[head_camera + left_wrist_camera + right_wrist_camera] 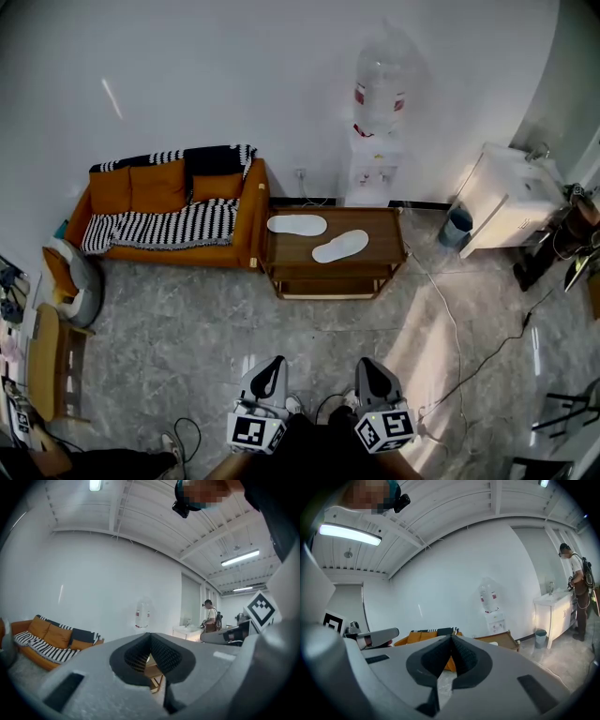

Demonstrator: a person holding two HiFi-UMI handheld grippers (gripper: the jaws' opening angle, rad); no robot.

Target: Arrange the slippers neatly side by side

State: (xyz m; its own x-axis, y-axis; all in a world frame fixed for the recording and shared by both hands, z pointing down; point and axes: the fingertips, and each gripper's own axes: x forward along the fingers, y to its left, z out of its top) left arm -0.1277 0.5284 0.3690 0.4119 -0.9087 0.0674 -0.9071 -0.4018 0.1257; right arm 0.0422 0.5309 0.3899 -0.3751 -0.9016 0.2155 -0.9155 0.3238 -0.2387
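Observation:
Two white slippers lie on a low wooden table (384, 251) beside the sofa: one slipper (297, 225) at the back left, the other slipper (340, 247) right of it and turned at an angle. My left gripper (272, 368) and right gripper (368, 368) are held low at the front of the head view, far from the table, both shut with nothing between the jaws. In the left gripper view the left gripper (150, 637) points at the table. In the right gripper view the right gripper (451, 639) also points that way.
An orange sofa (169, 216) with a striped throw stands left of the table. A water dispenser (377, 131) is behind it, a white cabinet (506, 197) and a bin (457, 226) to the right. A cable (459, 337) runs over the floor. A person (576, 588) stands by the cabinet.

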